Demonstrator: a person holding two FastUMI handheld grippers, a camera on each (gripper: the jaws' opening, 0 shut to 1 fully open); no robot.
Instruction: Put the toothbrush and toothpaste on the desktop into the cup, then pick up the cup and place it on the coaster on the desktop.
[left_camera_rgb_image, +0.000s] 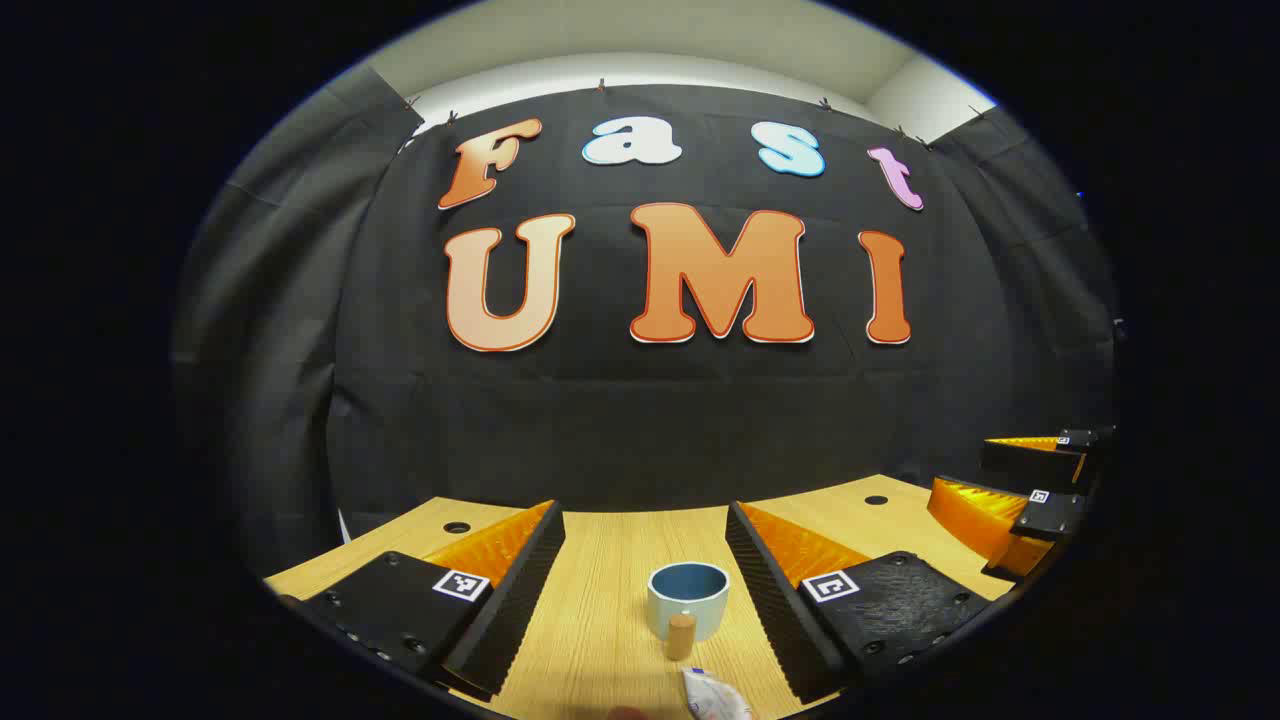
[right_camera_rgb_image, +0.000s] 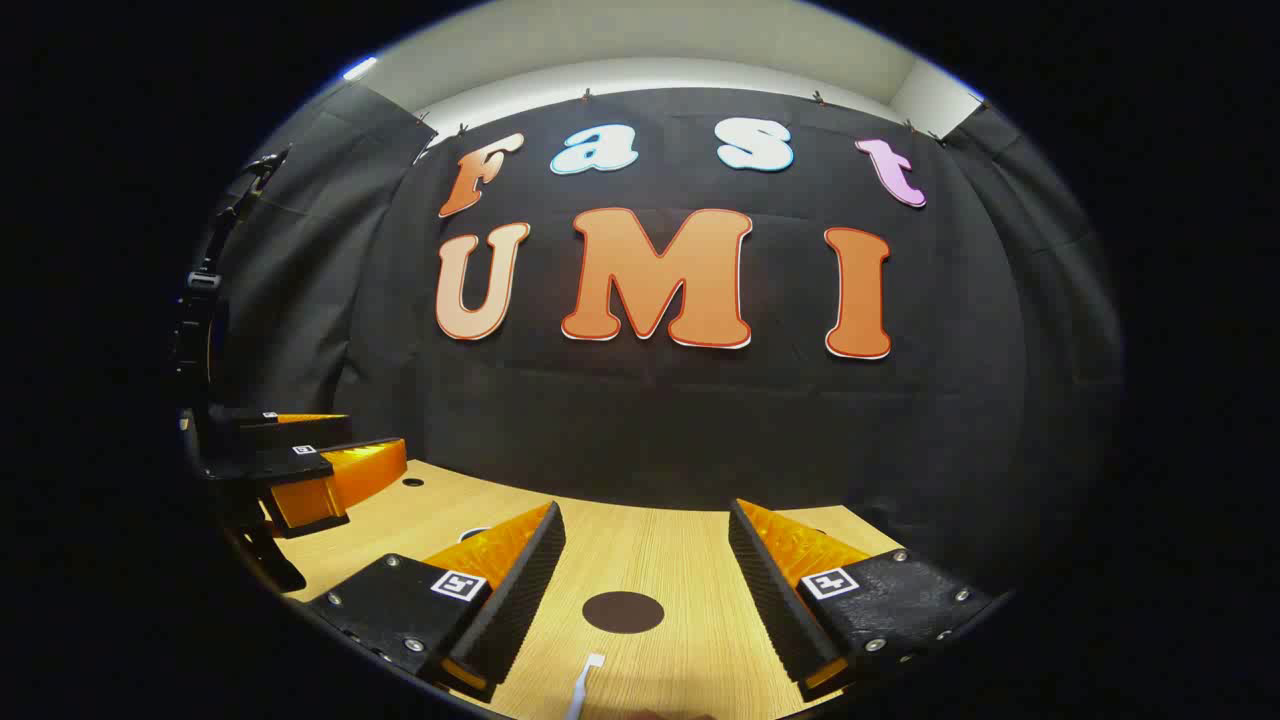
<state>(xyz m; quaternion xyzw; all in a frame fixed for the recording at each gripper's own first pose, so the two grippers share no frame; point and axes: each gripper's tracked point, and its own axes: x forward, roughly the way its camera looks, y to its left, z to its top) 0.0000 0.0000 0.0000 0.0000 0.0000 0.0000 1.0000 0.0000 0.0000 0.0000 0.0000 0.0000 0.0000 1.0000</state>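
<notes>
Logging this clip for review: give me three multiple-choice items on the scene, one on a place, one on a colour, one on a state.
1. Where does the pale round cup with the blue inside stand in the left gripper view?
A. on the light wooden desktop between the fingers
B. on the coaster
C. held in the air

2. What colour is the flat round coaster?
A. white
B. dark brown
C. green

3. How is the left hand-held gripper?
A. shut on the cup
B. shut on nothing
C. open

Key: 1 A, the cup rests on wood between both fingers. 2 B, a dark brown disc in the right gripper view. 3 C, its fingers stand wide apart.
</notes>
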